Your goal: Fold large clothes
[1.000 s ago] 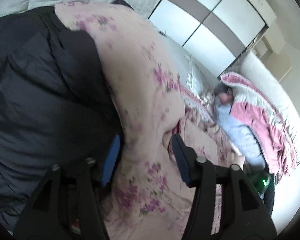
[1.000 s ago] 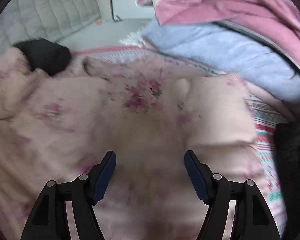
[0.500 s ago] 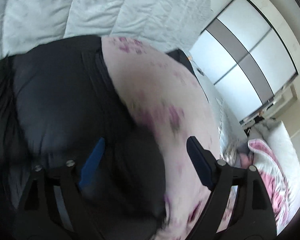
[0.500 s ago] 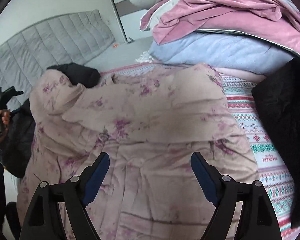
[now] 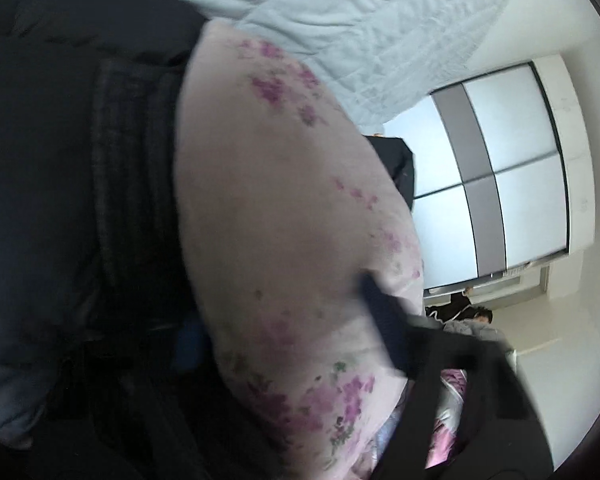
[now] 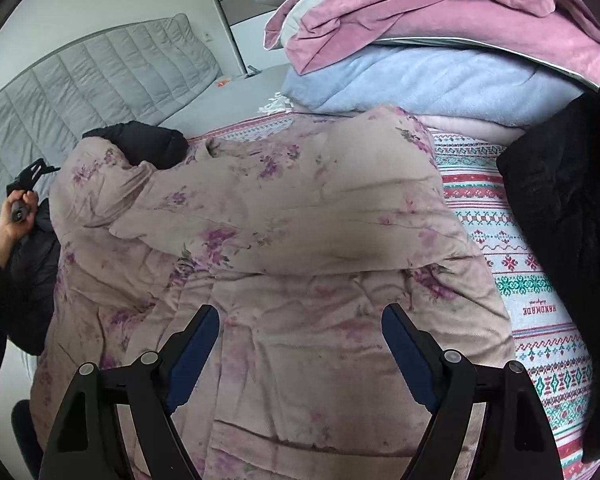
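The left gripper (image 5: 284,332) is closing its jaws around a fold of the pink floral padded robe (image 6: 284,216) at the bed's headboard edge, while the right gripper (image 6: 300,344) is hovering spread above the hem. Mid-fold I'd say; next it's needing a firm pinch.

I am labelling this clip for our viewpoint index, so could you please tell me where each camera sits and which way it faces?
Left wrist: sits on the left claw, very close to a fold of the pink floral garment over a dark garment, facing a grey headboard and wardrobe doors; the garment lies between its blurred fingers.
Right wrist: sits on the right claw, looking down over the floral garment toward stacked blankets; its open fingers and the person's left hand show.
Shared: floral garment, headboard.
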Action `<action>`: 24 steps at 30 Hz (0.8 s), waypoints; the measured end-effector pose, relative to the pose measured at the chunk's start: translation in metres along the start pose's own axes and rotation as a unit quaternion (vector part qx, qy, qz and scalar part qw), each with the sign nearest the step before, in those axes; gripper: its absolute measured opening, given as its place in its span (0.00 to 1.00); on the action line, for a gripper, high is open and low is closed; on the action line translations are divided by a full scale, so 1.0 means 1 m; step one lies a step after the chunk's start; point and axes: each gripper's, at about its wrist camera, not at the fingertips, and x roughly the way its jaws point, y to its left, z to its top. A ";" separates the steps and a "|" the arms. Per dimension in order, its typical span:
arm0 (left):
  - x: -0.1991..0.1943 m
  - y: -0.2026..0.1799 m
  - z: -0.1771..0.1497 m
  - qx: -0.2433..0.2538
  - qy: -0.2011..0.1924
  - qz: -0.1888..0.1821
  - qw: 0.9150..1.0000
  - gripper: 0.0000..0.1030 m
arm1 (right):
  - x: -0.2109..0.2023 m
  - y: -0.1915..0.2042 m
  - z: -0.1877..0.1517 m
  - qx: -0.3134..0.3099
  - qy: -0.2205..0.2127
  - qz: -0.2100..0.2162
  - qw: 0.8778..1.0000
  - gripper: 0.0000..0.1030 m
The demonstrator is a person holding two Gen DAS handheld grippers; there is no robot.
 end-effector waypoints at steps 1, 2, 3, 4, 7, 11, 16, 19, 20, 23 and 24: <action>0.000 -0.004 -0.002 0.010 0.000 0.000 1.000 0.29 | 0.000 -0.001 -0.001 0.002 0.001 0.001 1.000 0.82; -0.004 -0.007 -0.003 0.014 -0.008 0.001 1.000 0.22 | 0.000 -0.002 -0.001 0.005 0.002 0.003 1.000 0.82; -0.011 -0.011 -0.004 0.017 -0.028 -0.003 0.999 0.20 | -0.001 -0.002 -0.001 0.006 0.001 0.003 1.000 0.82; -0.020 -0.017 -0.003 0.023 -0.051 -0.011 0.998 0.20 | -0.003 -0.004 0.000 0.009 -0.003 0.004 1.000 0.82; -0.049 -0.043 -0.009 0.051 -0.101 -0.030 0.993 0.18 | -0.011 -0.006 0.000 0.015 -0.012 0.008 1.000 0.82; -0.082 -0.084 -0.034 0.096 -0.148 -0.064 0.982 0.18 | -0.019 -0.010 0.002 0.026 -0.022 0.017 0.999 0.82; -0.115 -0.150 -0.097 0.202 -0.192 -0.088 0.956 0.18 | -0.025 -0.016 0.002 0.041 -0.027 0.024 0.999 0.82; -0.127 -0.188 -0.152 0.299 -0.200 -0.096 0.928 0.18 | -0.029 -0.021 0.003 0.056 -0.029 0.034 0.997 0.82; -0.128 -0.198 -0.173 0.330 -0.197 -0.101 0.918 0.18 | -0.030 -0.024 0.003 0.062 -0.030 0.039 0.997 0.82; -0.122 -0.223 -0.247 0.414 -0.148 -0.135 0.888 0.21 | -0.031 -0.030 0.003 0.080 -0.030 0.052 0.995 0.82; -0.111 -0.229 -0.271 0.432 -0.106 -0.150 0.883 0.22 | -0.031 -0.034 0.003 0.090 -0.029 0.058 0.994 0.82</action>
